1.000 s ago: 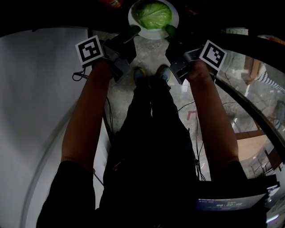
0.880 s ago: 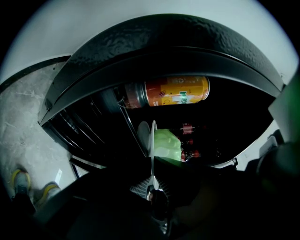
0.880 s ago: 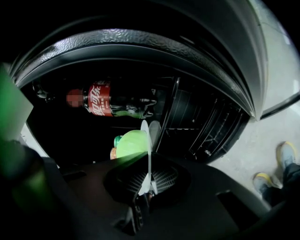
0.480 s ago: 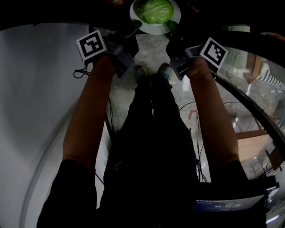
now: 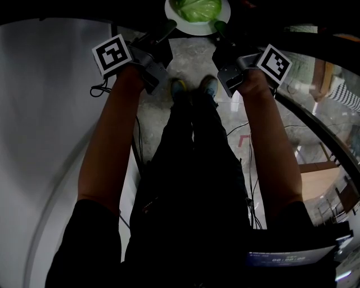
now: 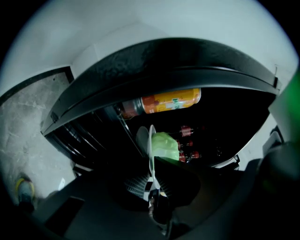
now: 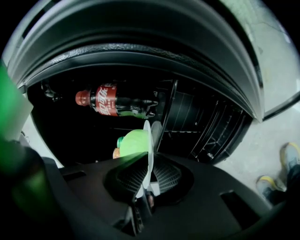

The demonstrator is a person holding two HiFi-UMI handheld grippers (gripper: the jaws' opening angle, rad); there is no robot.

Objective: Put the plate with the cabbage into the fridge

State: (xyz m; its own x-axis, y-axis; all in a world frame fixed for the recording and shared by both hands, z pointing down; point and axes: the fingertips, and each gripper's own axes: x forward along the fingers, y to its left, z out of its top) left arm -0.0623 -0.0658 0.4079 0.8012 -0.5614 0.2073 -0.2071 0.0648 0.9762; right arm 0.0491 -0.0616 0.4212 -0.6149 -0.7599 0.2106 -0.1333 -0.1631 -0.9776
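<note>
A white plate (image 5: 222, 12) with a green cabbage (image 5: 197, 8) on it is held at the top edge of the head view, in front of the dark fridge opening. My left gripper (image 5: 169, 27) is shut on the plate's left rim and my right gripper (image 5: 219, 28) is shut on its right rim. In the left gripper view the plate (image 6: 151, 147) shows edge-on between the jaws, the cabbage (image 6: 166, 146) to its right. In the right gripper view the plate (image 7: 148, 154) is also edge-on, with the cabbage (image 7: 133, 141) to its left.
Inside the dark fridge lie an orange bottle (image 6: 164, 101), a cola bottle (image 7: 112, 101) and several small bottles (image 6: 187, 140). Wire door racks (image 7: 206, 126) stand to the right. The fridge's white wall (image 5: 50, 124) is at left; the person's shoes (image 5: 194, 89) stand on grey floor.
Both grippers have carried the plate with the cabbage forward, toward the top of the head view and closer to the fridge opening.
</note>
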